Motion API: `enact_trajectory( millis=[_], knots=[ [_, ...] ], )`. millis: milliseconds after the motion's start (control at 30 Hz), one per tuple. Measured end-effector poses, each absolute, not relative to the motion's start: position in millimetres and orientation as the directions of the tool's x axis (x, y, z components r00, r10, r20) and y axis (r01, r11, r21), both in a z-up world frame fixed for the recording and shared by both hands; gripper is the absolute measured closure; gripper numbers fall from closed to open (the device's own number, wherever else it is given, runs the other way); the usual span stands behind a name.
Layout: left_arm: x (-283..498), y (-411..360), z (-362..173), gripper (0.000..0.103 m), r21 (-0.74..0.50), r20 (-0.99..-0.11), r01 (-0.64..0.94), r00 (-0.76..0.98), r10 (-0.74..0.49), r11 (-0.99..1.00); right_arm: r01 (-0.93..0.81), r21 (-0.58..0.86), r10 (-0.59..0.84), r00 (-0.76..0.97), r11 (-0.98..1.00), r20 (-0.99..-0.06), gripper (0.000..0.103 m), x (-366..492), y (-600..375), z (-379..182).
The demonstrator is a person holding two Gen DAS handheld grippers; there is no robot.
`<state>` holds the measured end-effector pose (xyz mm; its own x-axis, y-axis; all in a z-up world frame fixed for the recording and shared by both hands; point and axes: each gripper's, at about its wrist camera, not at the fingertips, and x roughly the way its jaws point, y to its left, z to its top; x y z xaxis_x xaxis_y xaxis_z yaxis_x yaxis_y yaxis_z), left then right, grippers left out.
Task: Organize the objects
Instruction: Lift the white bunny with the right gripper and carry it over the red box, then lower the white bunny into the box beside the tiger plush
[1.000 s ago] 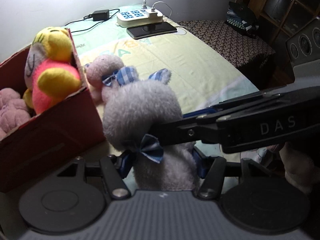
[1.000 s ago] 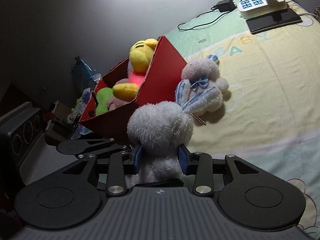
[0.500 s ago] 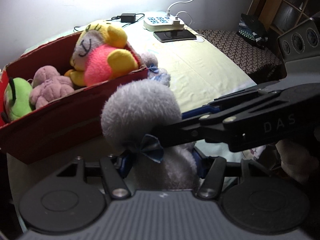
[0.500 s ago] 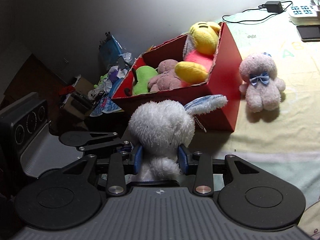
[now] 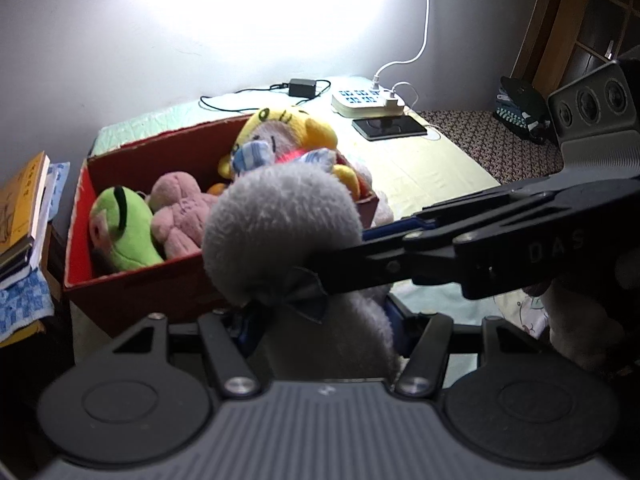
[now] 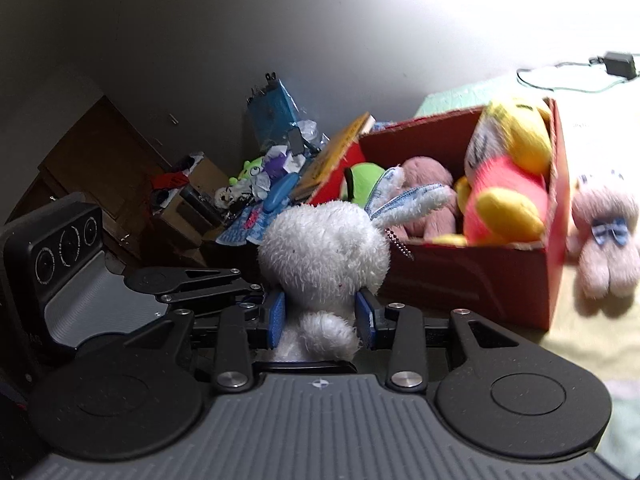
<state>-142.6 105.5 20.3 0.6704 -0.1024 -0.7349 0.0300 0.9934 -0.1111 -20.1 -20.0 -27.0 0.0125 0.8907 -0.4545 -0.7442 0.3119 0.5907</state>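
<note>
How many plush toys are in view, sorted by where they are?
In the red box: 3 (green, pink, yellow)
Held by both claws: 1 white bunny
On the bed beside the box: 1 pink bunny
Total: 5

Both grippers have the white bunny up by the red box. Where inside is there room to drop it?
The red box has a bare strip along its far wall, behind the green plush and pink plush. The end by the yellow-and-pink doll is packed. Outside, the bed sheet near the phone lies bare.

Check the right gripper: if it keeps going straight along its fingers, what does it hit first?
Likely the near wall of the red box, just beyond the white plush rabbit the right gripper holds. Depth is uncertain.
</note>
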Motion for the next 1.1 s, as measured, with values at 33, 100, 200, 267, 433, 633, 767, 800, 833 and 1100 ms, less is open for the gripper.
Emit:
enact_trajectory(
  millis=[33,100,200,267,433,633,767,800,833,1100],
  knots=[
    [-141.5,109.4,22.0,0.041,-0.109,-0.729,0.03,0.677,-0.1,0.994,-0.749,0.584,0.893,0.021,0.312,-0.45,0.063,-18.9,-16.0,-25.3],
    [-138.7,117.5,25.4,0.041,-0.106,-0.716,0.032,0.691,-0.098,0.994,-0.756,0.574,0.896,0.038,0.315,-0.443,0.063,-16.5,-9.5,-22.1],
    [-128.4,129.8,29.1,0.041,-0.111,-0.704,0.038,0.703,-0.105,0.993,-0.764,0.553,0.896,0.072,0.332,-0.438,0.063,-12.2,0.8,-18.3],
    [-121.5,137.1,30.0,0.041,-0.118,-0.699,0.042,0.706,-0.113,0.992,-0.767,0.54,0.893,0.096,0.347,-0.439,0.063,-9.3,6.4,-16.9],
    [-100.0,153.2,28.9,0.041,-0.14,-0.686,0.053,0.715,-0.135,0.989,-0.764,0.509,0.881,0.159,0.396,-0.446,0.063,1.5,18.5,-16.1],
    [-71.3,166.7,20.2,0.041,-0.181,-0.667,0.041,0.729,-0.153,0.983,-0.756,0.469,0.857,0.233,0.456,-0.46,0.063,19.4,32.2,-16.8],
    [-53.1,174.7,9.9,0.041,-0.208,-0.674,0.031,0.72,-0.166,0.978,-0.757,0.435,0.836,0.261,0.488,-0.483,0.063,28.5,42.1,-22.2],
    [-48.1,176.6,6.4,0.041,-0.214,-0.679,0.031,0.714,-0.171,0.976,-0.759,0.425,0.83,0.266,0.494,-0.489,0.063,30.3,44.1,-23.7],
    [-44.8,177.2,3.8,0.041,-0.218,-0.684,0.031,0.709,-0.175,0.975,-0.758,0.419,0.826,0.271,0.499,-0.494,0.063,32.4,46.0,-25.0],
    [-20.7,186.0,-17.1,0.041,-0.257,-0.715,0.016,0.669,-0.201,0.966,-0.747,0.413,0.811,0.282,0.521,-0.513,0.064,52.0,56.3,-37.0]
  ],
)
